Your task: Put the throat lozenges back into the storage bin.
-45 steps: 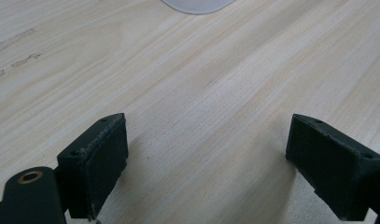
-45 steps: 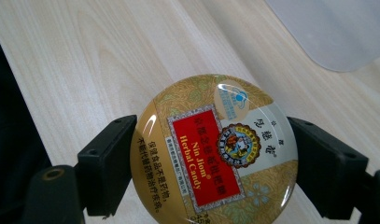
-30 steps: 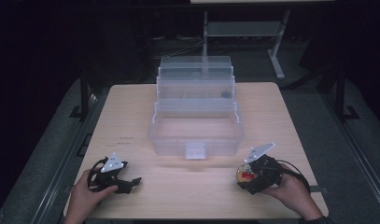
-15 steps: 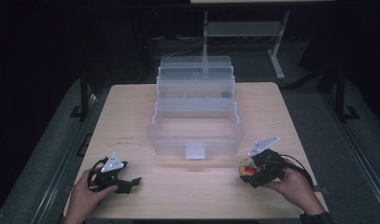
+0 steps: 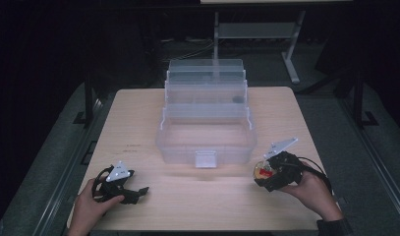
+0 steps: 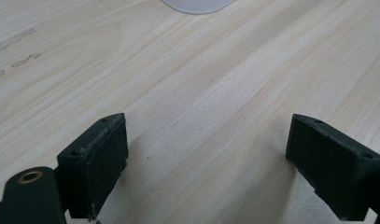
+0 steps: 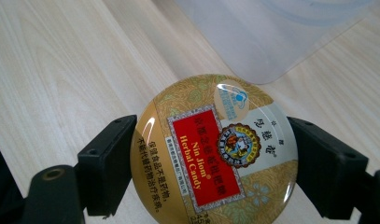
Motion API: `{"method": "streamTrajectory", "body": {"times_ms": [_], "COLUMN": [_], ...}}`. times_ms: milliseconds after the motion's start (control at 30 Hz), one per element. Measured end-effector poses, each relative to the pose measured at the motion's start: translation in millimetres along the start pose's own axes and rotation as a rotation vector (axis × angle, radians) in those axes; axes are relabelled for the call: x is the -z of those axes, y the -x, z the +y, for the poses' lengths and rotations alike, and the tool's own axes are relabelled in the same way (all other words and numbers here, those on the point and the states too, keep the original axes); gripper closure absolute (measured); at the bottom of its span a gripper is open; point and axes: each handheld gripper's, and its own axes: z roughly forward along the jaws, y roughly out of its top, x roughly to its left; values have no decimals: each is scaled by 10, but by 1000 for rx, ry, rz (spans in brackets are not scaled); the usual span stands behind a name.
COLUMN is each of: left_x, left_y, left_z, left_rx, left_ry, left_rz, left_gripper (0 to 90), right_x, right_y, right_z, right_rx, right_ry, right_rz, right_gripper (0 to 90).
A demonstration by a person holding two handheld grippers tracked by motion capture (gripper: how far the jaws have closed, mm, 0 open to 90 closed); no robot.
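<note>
Wood-grain table (image 5: 138, 123) carries everything; biggest item on it is a clear plastic tiered organiser box (image 5: 206, 123), trays fanned open, centre of the top. Front bin looks empty, a small dark bit sits in an upper tray, too small to tell what.

Right gripper (image 5: 267, 173) sits near the box's front right corner, w/ jaws pinching a round Nin Jiom Herbal Candy tin (image 7: 214, 151) across its rim, one pad each side, lid facing the camera. Tin is held just above the table, beside the box wall.

Left gripper (image 6: 211, 154) rests low on the table at front left, jaws spread wide w/ nothing btwn them.

Handling, my read: tin is stiff metal, light, not fragile, but glossy and curved, so pads meet it on a small area; prob. slippery and could pivot. Best hold is across the full diameter, at rim height, pads level.
</note>
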Motion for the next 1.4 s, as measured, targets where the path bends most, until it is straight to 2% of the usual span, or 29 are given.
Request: {"method": "streamTrajectory", "body": {"times_ms": [533,1400], "left_x": [1,3], "left_y": [0,-3], "left_z": [1,1], "left_rx": [0,-4], "left_ry": [-1,-4], "left_rz": [-1,0], "left_gripper": [119,119], "right_x": [98,273], "right_y": [119,300], "right_z": [73,336], "right_rx": [-13,-17], "right_ry": [16,47], "right_rz": [-21,-44], "right_gripper": [197,197]}}
